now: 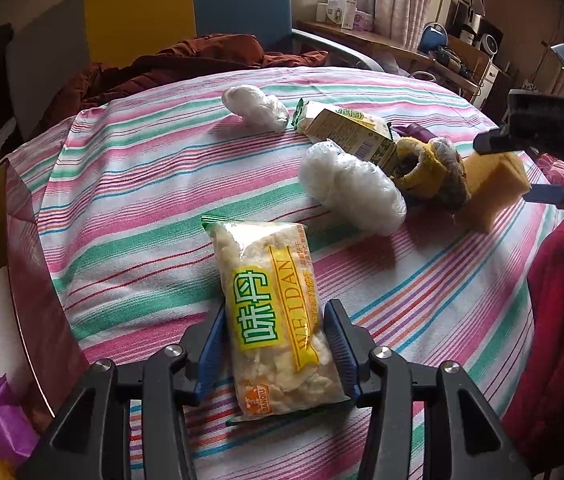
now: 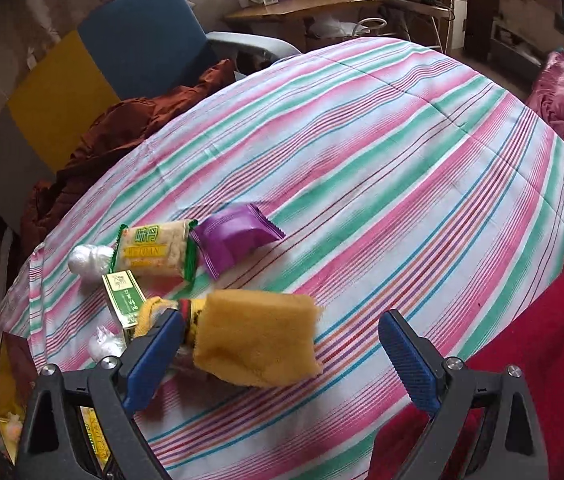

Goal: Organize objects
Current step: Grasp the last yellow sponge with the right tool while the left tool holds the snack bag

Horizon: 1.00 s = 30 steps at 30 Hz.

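Snack packet (image 1: 278, 320) lay on the striped bedspread (image 1: 122, 184) near its front edge, seemingly pinched by the left gripper (image 1: 278, 344); the right gripper (image 2: 282, 360), tilted downward, gaped around a sponge (image 2: 258, 336).

right tongs (image 2: 282, 344): spread wide | yellow sponge (image 2: 258, 336) between them (touching the left pad) | striped cloth (image 2: 362, 160) beneath
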{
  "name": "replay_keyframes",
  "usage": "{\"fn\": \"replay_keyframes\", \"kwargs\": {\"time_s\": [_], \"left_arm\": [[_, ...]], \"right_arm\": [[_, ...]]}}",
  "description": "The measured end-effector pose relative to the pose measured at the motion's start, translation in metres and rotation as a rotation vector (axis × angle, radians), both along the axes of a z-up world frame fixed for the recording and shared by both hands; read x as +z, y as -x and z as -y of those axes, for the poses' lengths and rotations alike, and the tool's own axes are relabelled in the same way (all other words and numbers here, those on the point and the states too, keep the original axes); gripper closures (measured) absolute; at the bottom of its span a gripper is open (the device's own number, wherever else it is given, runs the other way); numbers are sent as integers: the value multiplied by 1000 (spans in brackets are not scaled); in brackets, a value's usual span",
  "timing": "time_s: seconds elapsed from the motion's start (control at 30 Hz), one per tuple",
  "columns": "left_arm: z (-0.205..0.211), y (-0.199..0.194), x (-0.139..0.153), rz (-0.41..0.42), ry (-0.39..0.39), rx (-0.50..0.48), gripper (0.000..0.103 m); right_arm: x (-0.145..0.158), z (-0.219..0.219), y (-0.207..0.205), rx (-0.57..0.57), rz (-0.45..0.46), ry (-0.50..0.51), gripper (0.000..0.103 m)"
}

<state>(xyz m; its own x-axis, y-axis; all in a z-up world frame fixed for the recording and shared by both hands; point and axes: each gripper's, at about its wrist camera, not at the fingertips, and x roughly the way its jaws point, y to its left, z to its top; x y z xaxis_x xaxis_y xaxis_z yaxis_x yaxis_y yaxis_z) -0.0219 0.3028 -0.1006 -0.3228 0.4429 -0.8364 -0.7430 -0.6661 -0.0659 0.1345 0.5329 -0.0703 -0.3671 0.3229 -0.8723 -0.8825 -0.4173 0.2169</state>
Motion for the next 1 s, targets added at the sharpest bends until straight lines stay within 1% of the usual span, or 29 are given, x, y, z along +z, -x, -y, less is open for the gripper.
{"fn": "replay_keyframes", "kwargs": {"time_s": [0.03, 0.1, 0.13, 0.17, 0.23, 0.3, 0.37, 0.43, 0.53, 0.6, 0.8, 1.0], "left_arm": [[0, 0, 0, -1, -1, 0, 53], [0, 0, 0, -1, 0, -1, 54], [0, 0, 0, 0, 0, -1, 54], [0, 1, 0, 0, -2, -1, 54], [0, 0, -1, -7, -3, -5, 54], [-1, -2, -1, -19, 0, -9, 54], [-1, -2, -1, -23, -5, -8, 54], [-1, -3, 0, -30, -7, -6, 54], [2, -5, 3, -20, -13, 9, 57], [6, -8, 6, -12, -18, 3, 58], [28, -23, 25, -39, -59, -7, 59], [57, -38, 54, -88, -106, 2, 59]], "right_arm": [[-1, 0, 2, 6, 6, -1, 11], [-3, 4, 9, 37, 42, -14, 38], [-5, 6, 11, 48, 60, -15, 44], [-6, 9, 11, 59, 58, -10, 50], [-4, 13, 8, 63, 47, -20, 51], [6, 19, 2, 64, 28, -66, 51], [22, 30, -3, 76, 7, -143, 51], [41, 48, -7, 106, -1, -243, 51], [61, 72, -6, 158, 8, -359, 51], [71, 90, -2, 207, 17, -417, 51], [84, 133, 16, 328, 35, -503, 51], [87, 158, 27, 402, 14, -525, 51]]}}
